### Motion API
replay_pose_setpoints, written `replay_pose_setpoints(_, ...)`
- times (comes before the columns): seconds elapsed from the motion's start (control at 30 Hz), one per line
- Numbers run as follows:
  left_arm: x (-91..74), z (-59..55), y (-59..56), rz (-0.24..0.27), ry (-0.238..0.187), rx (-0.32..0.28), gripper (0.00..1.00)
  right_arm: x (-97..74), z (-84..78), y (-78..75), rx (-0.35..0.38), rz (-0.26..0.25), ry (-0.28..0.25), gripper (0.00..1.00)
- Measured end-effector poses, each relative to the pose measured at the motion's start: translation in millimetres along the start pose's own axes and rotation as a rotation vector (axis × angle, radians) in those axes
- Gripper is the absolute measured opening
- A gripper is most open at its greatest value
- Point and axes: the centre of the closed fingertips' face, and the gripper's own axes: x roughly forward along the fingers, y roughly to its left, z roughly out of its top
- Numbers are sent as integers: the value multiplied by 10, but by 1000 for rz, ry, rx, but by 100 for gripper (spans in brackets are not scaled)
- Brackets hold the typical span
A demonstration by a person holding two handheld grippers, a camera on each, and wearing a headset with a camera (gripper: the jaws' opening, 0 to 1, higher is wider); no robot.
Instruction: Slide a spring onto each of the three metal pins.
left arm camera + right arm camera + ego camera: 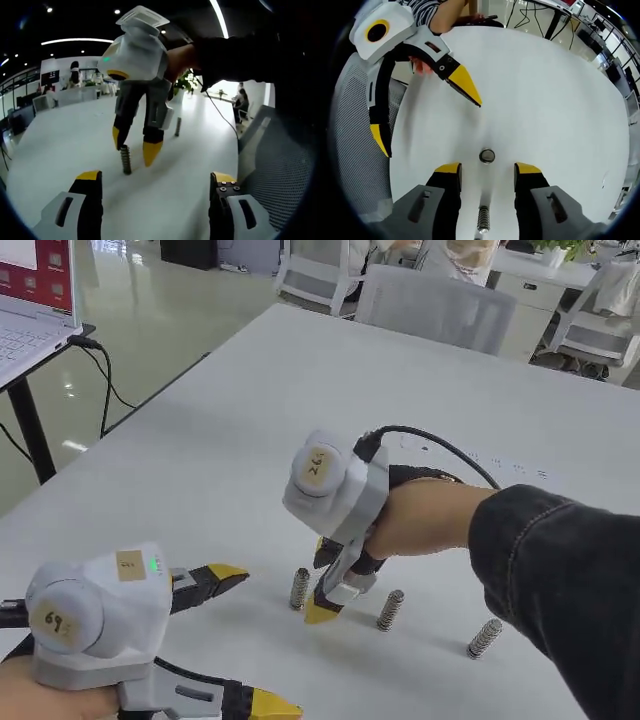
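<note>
Spring (487, 156) stands upright just ahead of the right gripper (488, 168), centred between its open jaws.

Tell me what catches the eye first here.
The right gripper points straight down at the white table, jaws open, its yellow tips close to the leftmost spring of three that stand upright in a row. The left gripper sits low at the near edge in the head view, jaws wide open and aimed towards that spring.
</note>
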Motion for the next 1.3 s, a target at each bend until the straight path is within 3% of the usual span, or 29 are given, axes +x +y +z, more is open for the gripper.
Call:
replay_pose_setpoints(0.33, 2, 8, -6, -1, 2, 4, 85, -62, -114, -12, 53, -16, -37, 54)
replay_pose_setpoints(0.93, 31, 71, -25, -6, 0, 17, 85, -204, -242, -96, 108, -106, -129, 80)
replay_pose_setpoints(1.3, 39, 84, -34, -13, 0, 18, 85, -295, -342, -132, 164, -149, -184, 87)
